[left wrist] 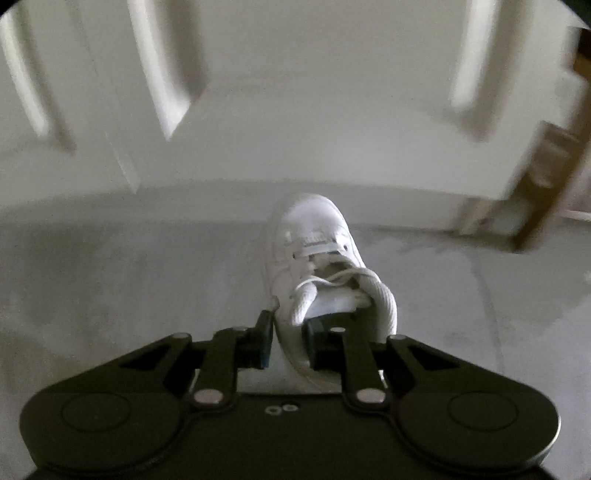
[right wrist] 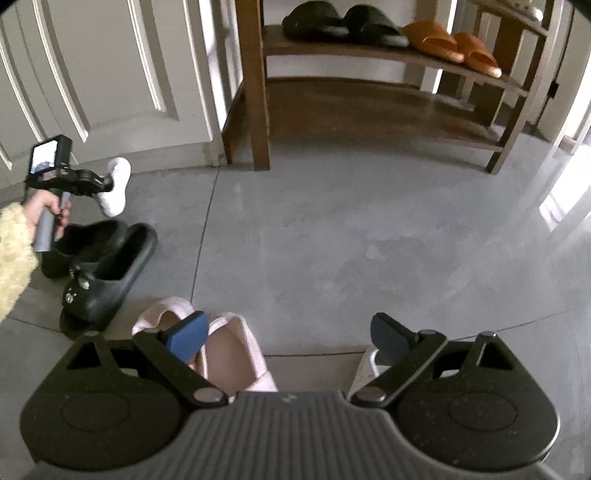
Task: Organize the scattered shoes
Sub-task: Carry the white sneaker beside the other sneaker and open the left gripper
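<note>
L gripper [left wrist: 286, 341] clamped on white sneaker [left wrist: 314, 258] collar, shoe lifted clear of floor [left wrist: 110, 277], toe fwd for carry to rack [right wrist: 258, 92]. R gripper [right wrist: 291, 338] spread wide, empty, above pink slippers [right wrist: 229, 350].

Home entryway: wooden shoe rack [right wrist: 258, 92], panelled door [right wrist: 110, 74], grey tiled floor [right wrist: 332, 240]

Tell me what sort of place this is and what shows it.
Probably a home entryway or hallway. A wooden shoe rack holds dark slides and orange slides, black clogs and pink slippers lie on the grey floor, and a white panelled door stands beside the rack.
</note>
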Motion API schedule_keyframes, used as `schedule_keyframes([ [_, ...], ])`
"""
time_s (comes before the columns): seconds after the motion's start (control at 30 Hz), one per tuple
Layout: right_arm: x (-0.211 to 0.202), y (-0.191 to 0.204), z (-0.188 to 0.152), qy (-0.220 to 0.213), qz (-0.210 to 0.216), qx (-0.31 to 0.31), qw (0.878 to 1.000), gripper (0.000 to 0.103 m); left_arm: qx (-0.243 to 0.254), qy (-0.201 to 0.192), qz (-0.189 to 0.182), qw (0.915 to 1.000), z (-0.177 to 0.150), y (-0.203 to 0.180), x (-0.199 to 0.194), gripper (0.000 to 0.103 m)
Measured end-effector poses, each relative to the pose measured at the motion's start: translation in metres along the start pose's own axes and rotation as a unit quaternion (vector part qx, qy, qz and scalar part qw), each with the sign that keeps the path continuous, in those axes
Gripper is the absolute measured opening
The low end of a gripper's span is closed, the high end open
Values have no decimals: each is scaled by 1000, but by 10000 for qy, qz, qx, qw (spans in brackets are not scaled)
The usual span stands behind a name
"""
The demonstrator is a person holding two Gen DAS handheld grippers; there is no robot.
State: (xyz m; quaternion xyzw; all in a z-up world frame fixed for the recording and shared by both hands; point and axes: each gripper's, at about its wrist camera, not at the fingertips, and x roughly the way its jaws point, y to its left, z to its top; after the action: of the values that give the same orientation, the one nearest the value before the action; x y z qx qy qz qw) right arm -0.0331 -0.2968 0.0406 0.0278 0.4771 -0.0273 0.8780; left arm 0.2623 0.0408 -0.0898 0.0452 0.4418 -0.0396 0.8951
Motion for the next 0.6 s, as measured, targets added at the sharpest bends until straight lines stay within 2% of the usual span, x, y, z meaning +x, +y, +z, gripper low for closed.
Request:
schedule_keyframes([
  [0.07, -3, -6, -2, -53, 27, 70, 10000, 96, 274, -120, -268, 9992, 1, -13, -17, 16],
  [0.1, -4, -8, -3, -69, 41, 94, 9999, 96, 772, -239, -646, 9946, 0, -37, -41, 16],
  [0.17, -6, -16, -8, -132, 28, 171, 9998, 96, 1144, -277, -969, 9883, -8, -63, -58, 16],
  [0.23, -7, -25, -14, -163, -14, 274, 9995, 96, 1598, -316, -1382, 9769, -18, -96, -79, 16],
  [0.3, -8, -34, -21, -189, -96, 360, 9991, 96, 2222, -444, -1788, 9574, -33, -129, -95, 16],
  [0.33, -9, -37, -23, -195, -136, 380, 9990, 96, 2841, -551, -2161, 9325, -47, -157, -109, 16],
  [0.37, -10, -43, -28, -190, -212, 426, 9987, 96, 3418, -545, -2546, 9030, -60, -186, -120, 16],
  [0.43, -13, -56, -38, -162, -323, 604, 9975, 96, 4029, -390, -3048, 8621, -76, -221, -130, 16],
  [0.5, -16, -65, -45, -140, -388, 741, 9964, 96, 4439, -194, -3458, 8264, -87, -252, -135, 16],
  [0.53, -17, -73, -51, -118, -448, 870, 9951, 96, 4554, -141, -3559, 8159, -92, -261, -134, 16],
  [0.57, -17, -79, -56, -102, -503, 967, 9940, 96, 4800, -38, -3754, 7929, -103, -280, -133, 16],
  [0.6, -17, -83, -60, -80, -564, 1020, 9932, 96, 4968, 31, -3854, 7776, -111, -293, -133, 16],
])
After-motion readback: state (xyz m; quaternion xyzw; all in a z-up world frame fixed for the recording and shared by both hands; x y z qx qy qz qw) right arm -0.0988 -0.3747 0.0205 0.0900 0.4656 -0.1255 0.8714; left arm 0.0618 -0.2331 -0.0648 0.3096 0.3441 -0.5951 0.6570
